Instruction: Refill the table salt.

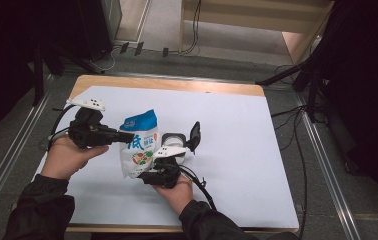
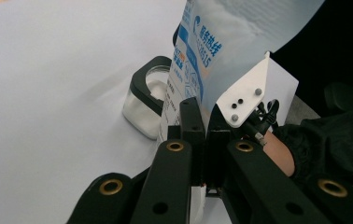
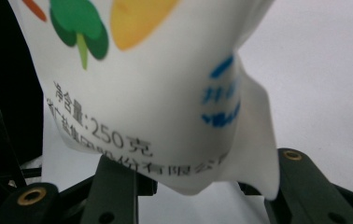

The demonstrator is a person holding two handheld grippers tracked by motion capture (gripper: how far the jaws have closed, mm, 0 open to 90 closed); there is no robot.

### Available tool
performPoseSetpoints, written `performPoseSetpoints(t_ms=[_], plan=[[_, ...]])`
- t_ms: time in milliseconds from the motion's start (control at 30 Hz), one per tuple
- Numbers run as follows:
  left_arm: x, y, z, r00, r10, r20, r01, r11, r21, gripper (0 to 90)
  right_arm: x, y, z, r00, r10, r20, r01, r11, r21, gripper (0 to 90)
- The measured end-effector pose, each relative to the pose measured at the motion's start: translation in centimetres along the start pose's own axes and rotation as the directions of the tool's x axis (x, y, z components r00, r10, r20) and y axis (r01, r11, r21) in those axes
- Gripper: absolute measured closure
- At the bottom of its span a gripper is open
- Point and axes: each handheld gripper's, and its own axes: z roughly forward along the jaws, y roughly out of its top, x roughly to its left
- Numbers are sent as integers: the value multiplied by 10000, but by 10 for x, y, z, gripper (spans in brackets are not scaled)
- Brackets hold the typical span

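A white and blue pouch with printed vegetables hangs upright above the table between both grippers. My left gripper comes in from the left and is shut on the pouch's left edge; in the left gripper view its jaws are pressed together with the pouch rising beyond them. My right gripper is below the pouch, and its jaws are closed on the pouch's bottom corner. Just behind the pouch stands a small clear jar with white contents and a raised black flip lid.
A white sheet covers the wooden table. A metal rail runs along the right side. Cables lie on the floor behind the table, and dark stands are at both back corners.
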Motion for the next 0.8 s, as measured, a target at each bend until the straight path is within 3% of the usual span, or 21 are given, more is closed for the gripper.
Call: performPoseSetpoints(t_ms=[233,467,800], plan=[[3,1,-8,9999,-81,-137,79,9999,-86,900,4,3,-2,9997,-261,-7,261,9996,98,567],[6,4,-18,9997,-71,-228,60,9988,-485,900,5,4,-9,9999,-82,-91,84,9996,267,564],[25,1,-24,9933,-449,-1068,384,9973,-624,900,8,6,-30,9996,-225,-158,229,9994,274,547]])
